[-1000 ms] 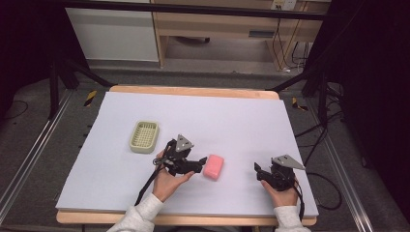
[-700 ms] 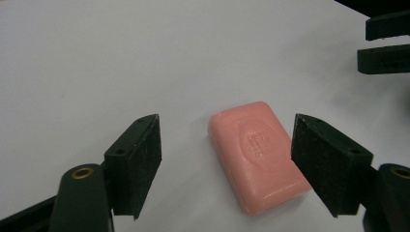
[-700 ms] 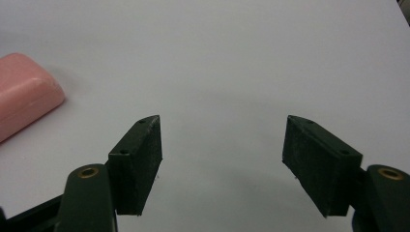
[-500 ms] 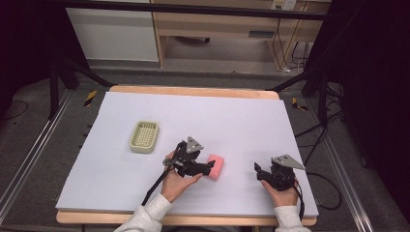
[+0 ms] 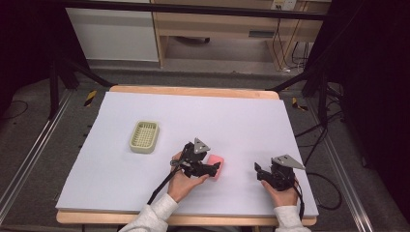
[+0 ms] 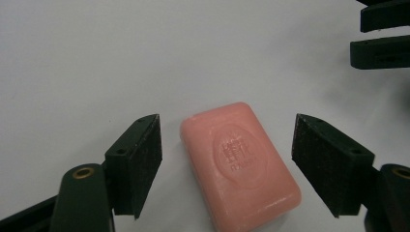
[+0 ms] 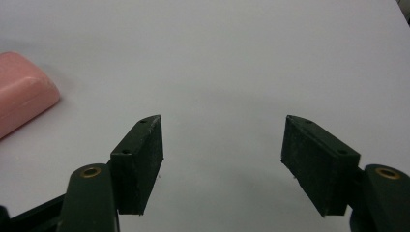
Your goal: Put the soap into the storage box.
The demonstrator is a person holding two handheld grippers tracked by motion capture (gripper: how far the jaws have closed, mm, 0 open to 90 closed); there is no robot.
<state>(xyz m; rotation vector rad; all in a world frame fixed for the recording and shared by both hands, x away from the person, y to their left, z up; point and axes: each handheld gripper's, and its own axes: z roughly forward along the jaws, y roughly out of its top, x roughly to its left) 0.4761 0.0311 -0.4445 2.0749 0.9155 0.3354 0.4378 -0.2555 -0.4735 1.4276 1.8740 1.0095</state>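
On the white surface (image 5: 145, 193), a green soap dish (image 5: 144, 137) sits well apart from the left hand-held gripper (image 6: 227, 150), released and straddling the pink soap bar (image 6: 239, 162). Likely rigid, slippery: pinch its 2 long sides. The right hand-held gripper (image 7: 222, 154), lately narrowing, holds nothing.

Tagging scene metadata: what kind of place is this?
Likely a lab recording station, not a home. A table with a plain white top stands between dark stands and floor rails, cables trail behind it, and the few props are a pink soap bar and a green soap dish.
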